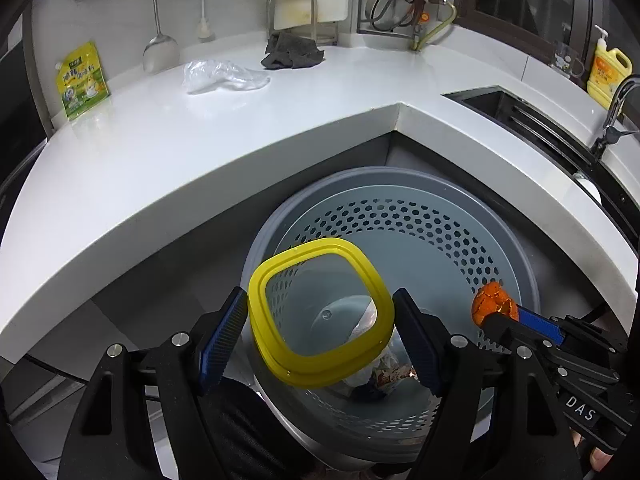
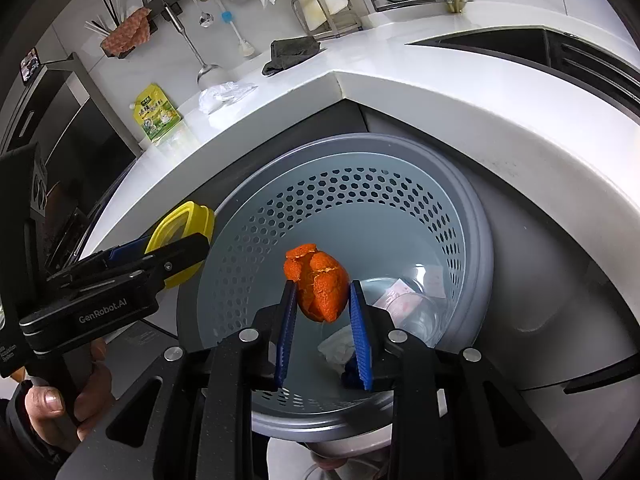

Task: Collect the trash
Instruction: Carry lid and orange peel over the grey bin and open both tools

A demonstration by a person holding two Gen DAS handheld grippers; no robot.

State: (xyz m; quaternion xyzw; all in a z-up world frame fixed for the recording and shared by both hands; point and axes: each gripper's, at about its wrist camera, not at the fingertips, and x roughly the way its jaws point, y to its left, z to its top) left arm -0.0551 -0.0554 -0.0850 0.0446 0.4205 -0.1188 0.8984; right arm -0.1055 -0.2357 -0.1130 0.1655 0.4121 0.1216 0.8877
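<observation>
My left gripper (image 1: pixel 320 316) is shut on a clear plastic lid with a yellow rim (image 1: pixel 288 360), held over the grey perforated trash bin (image 1: pixel 400 216). The lid also shows in the right wrist view (image 2: pixel 192 216). My right gripper (image 2: pixel 322 298) is shut on an orange peel (image 2: pixel 320 280) and holds it above the same bin (image 2: pixel 320 192). The peel shows at the right of the left wrist view (image 1: pixel 494 304). Crumpled wrappers (image 2: pixel 400 292) lie in the bin's bottom.
A white corner counter (image 1: pixel 200 136) wraps behind the bin. On it lie a clear plastic bag (image 1: pixel 224 76), a green-yellow pouch (image 1: pixel 82 80) and a dark cloth (image 1: pixel 292 54). A sink (image 1: pixel 532 120) with a yellow soap bottle (image 1: pixel 608 72) is at right.
</observation>
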